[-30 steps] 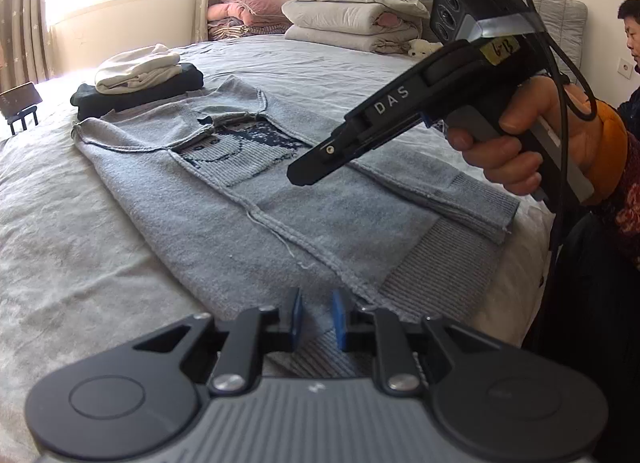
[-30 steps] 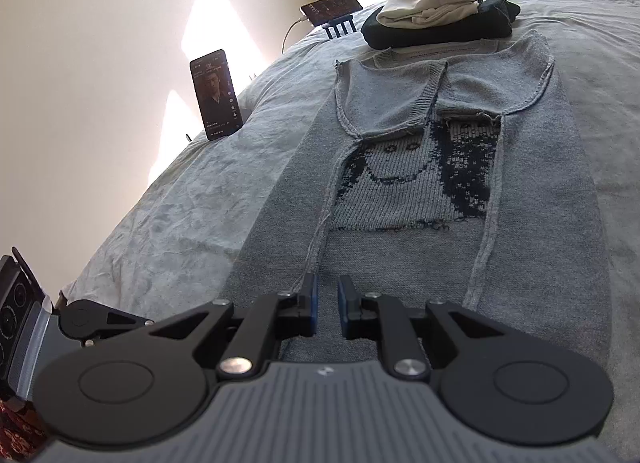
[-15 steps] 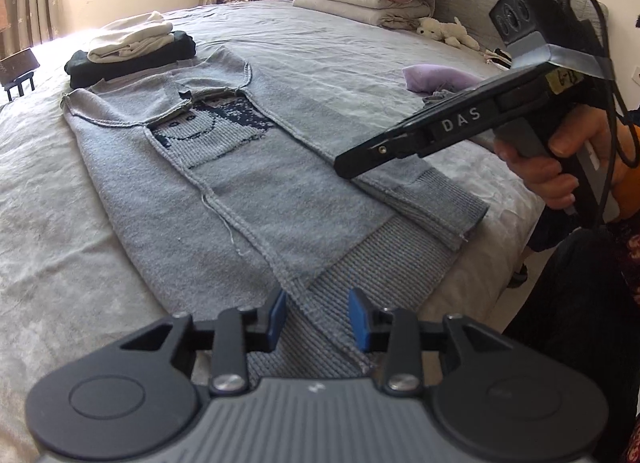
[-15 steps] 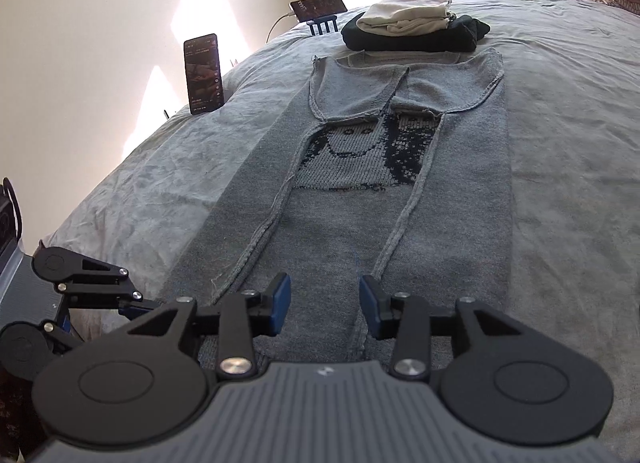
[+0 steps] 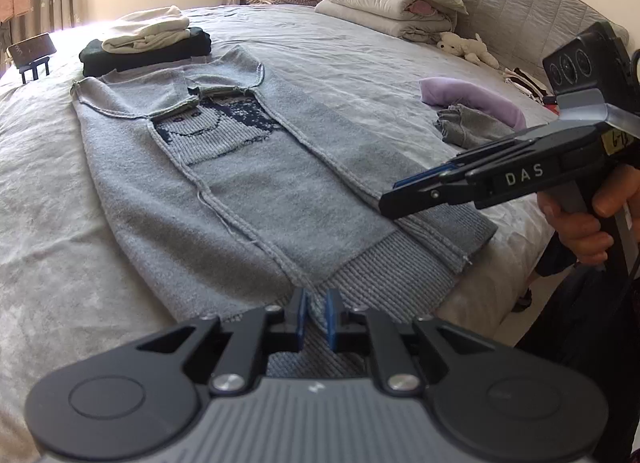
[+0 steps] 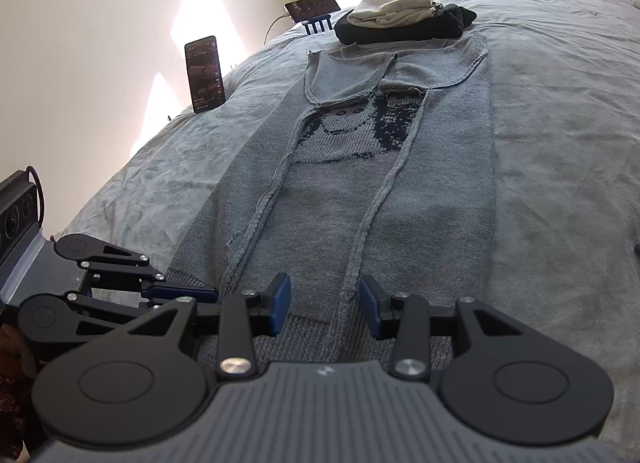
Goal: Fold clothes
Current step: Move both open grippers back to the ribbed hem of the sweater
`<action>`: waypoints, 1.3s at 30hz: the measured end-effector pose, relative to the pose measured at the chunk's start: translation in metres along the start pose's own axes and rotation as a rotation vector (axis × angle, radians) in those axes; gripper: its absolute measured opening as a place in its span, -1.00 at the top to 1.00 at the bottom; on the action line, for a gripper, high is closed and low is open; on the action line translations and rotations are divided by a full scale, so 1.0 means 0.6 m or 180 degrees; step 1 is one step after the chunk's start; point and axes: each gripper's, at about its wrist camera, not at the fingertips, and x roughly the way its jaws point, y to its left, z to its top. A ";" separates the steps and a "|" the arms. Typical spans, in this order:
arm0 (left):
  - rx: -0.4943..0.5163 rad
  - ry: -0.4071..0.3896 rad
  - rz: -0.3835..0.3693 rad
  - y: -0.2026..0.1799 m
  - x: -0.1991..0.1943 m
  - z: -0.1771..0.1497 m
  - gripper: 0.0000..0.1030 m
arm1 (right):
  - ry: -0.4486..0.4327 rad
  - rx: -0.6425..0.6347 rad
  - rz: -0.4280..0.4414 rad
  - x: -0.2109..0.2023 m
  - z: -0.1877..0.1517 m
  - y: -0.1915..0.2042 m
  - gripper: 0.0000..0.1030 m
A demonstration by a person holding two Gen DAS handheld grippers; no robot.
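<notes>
At the near edge of the bed (image 5: pixel 60 263), the left gripper (image 5: pixel 316 317) is closing on the sweater (image 5: pixel 248 191) hem while the right gripper (image 6: pixel 324 307), shut a second ago, now stands spread over it.

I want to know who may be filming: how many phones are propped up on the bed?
2. A black phone standing upright at the bed's edge by the wall, and a black phone lying sideways on a small blue stand beside the stacked folded clothes. Others may be hidden.
</notes>
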 end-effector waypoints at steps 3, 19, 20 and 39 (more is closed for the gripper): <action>-0.0081 -0.0179 -0.0142 0.011 -0.020 0.005 0.69 | 0.0011 -0.0052 -0.0017 0.001 -0.005 0.003 0.17; -0.0310 -0.0571 0.0645 0.071 0.017 0.014 0.68 | -0.0479 0.0130 -0.0357 0.004 0.015 -0.033 0.17; -0.0311 -0.0513 0.0650 0.072 0.026 0.013 0.68 | -0.0534 0.0114 -0.0458 0.006 0.019 -0.037 0.17; -0.0012 -0.0221 0.0247 0.000 -0.033 -0.015 0.39 | -0.0160 0.0019 -0.0315 -0.024 -0.014 -0.023 0.14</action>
